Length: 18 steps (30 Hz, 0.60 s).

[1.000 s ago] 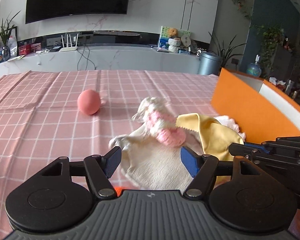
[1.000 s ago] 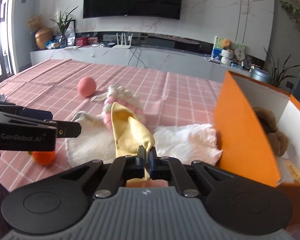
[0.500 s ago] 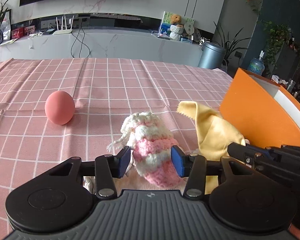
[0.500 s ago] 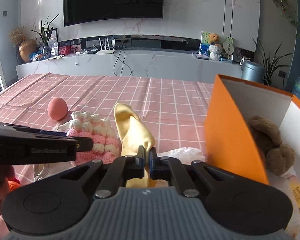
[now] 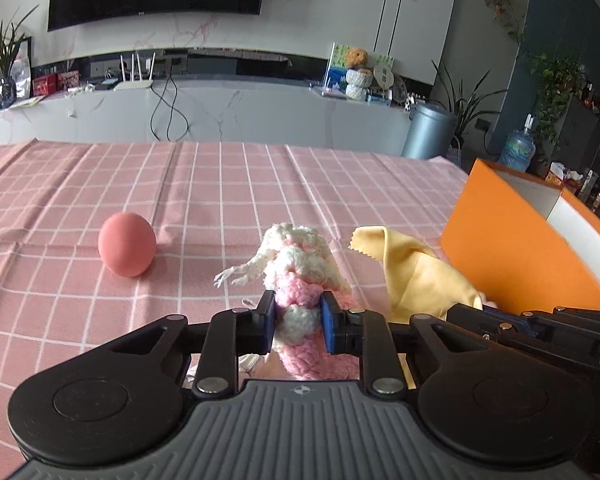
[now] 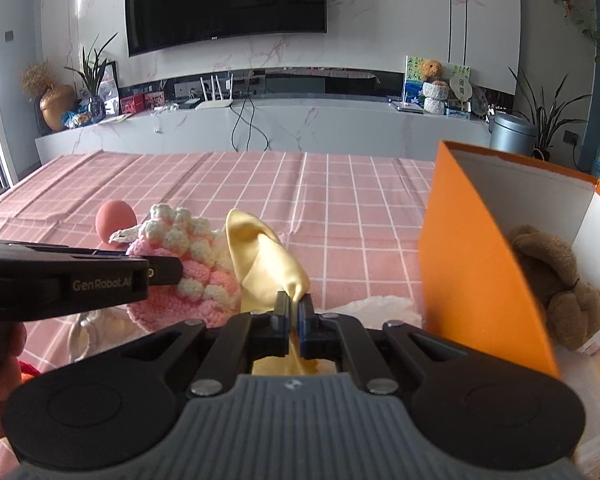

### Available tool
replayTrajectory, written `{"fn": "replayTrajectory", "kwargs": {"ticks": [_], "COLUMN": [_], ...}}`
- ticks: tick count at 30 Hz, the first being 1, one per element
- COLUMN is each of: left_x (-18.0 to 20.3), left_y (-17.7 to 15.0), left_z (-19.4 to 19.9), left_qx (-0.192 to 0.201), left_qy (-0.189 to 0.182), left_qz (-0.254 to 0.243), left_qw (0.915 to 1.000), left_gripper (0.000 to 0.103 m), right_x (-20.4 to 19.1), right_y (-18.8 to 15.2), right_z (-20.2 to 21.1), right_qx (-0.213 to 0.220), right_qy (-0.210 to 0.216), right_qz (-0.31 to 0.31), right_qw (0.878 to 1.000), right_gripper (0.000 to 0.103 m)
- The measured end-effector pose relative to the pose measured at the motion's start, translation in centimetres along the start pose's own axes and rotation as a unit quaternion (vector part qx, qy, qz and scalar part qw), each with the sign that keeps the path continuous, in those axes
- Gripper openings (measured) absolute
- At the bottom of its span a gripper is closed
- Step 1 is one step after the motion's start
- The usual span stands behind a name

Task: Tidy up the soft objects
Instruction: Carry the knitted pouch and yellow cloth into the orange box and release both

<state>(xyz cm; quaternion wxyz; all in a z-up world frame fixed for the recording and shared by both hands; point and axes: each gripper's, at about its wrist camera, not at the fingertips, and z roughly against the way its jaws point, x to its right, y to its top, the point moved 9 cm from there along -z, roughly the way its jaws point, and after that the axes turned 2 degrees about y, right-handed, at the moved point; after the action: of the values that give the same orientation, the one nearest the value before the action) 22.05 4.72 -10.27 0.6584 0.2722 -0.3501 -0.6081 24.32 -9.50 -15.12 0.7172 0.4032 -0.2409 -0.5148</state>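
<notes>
My left gripper (image 5: 298, 320) is shut on a pink and white crocheted piece (image 5: 300, 272) and holds it above the table; the piece also shows in the right wrist view (image 6: 196, 264). My right gripper (image 6: 294, 314) is shut on a yellow cloth (image 6: 266, 256), held up just right of the crochet; the cloth also shows in the left wrist view (image 5: 416, 276). An open orange box (image 6: 472, 264) stands to the right, with a brown plush bear (image 6: 556, 288) inside.
A pink ball (image 5: 127, 249) lies on the pink checked tablecloth (image 5: 220, 184), left of the crochet. A white fluffy cloth (image 6: 380, 306) lies beside the box. An orange knitted item (image 6: 26, 372) peeks out at the lower left, near the hand.
My left gripper moved forward over the crochet, closed on it and lifted it off the beige cloth. My right gripper rose with the yellow cloth.
</notes>
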Motion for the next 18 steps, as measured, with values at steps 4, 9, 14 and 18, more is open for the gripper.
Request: {"fn": "replayTrajectory", "kwargs": {"ticks": [4,9,14,18], "left_x": [1.0,3.8,7.8,11.7], "left_y": [1.5,3.5,5.1,5.4], "left_z": [2.9,6.0,8.2,8.7], "left_qx": [0.024,0.048,0.07,0.07], "left_qy": [-0.01,-0.04,-0.072,-0.104], "left_qz": [0.001,-0.004,-0.029,-0.054], "left_qw": [0.9997,0.9981,0.9945,0.9907], "left_gripper": [0.025,0.025,0.025,0.025], "right_x": [0.3,1.5,4.1,7.2], "right_y": [1.2,3.2,4.5,4.9], "right_z": [2.4,6.5,10.8,13.7], "right_qx": [0.022,0.058,0.085,0.093], "right_qy": [0.009,0.013,-0.001,-0.027], "right_qz": [-0.014,-0.028,-0.032,-0.03], "right_qw": [1.0,0.998,0.996,0.995], "right_gripper": [0.001,0.001,0.001,0.001]}}
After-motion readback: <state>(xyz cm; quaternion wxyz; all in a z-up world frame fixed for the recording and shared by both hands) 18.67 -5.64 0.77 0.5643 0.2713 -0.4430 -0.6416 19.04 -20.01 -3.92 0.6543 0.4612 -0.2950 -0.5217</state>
